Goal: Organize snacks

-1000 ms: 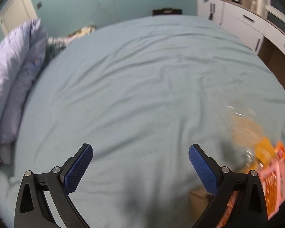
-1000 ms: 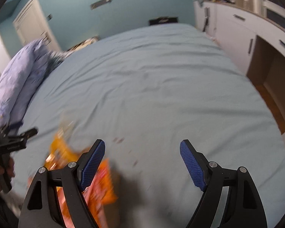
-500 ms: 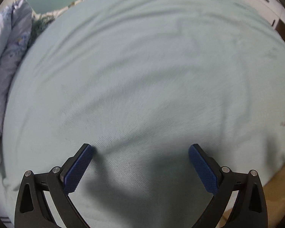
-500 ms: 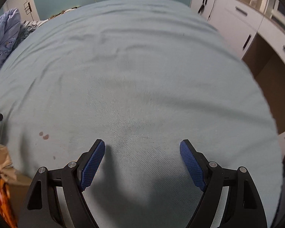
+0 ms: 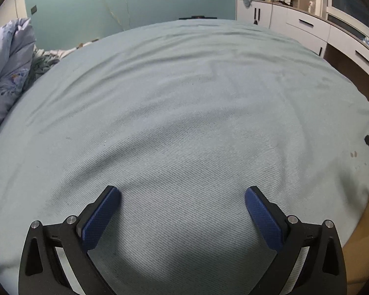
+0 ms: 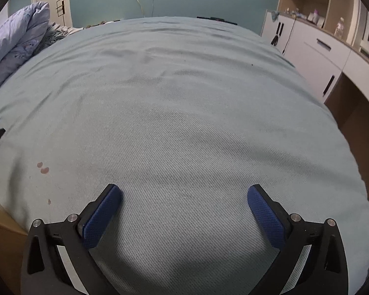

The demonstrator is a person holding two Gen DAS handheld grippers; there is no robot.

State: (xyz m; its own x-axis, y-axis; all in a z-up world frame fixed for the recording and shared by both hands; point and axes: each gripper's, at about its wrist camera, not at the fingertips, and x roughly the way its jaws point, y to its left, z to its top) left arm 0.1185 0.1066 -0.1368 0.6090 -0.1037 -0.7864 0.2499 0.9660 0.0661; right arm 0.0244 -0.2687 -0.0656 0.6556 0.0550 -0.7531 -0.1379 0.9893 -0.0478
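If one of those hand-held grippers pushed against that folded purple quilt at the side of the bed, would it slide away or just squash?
The purple quilt looks puffy and loosely folded, so it would probably squash and dent before it slid. It rests on the woven bedsheet, which looks grippy rather than slick, so sliding seems unlikely. Pinched at one spot, it would likely droop, being soft fabric.

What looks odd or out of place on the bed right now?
Small reddish stains mark the sheet near its left edge, with a fainter spot just below. Nothing else stands out.

Pale teal twill-textured bedsheet (image 5: pixel 184 113), lilac floral duvet (image 5: pixel 7 68), teal wall (image 5: pixel 160 0), white cabinets (image 6: pixel 315 51).
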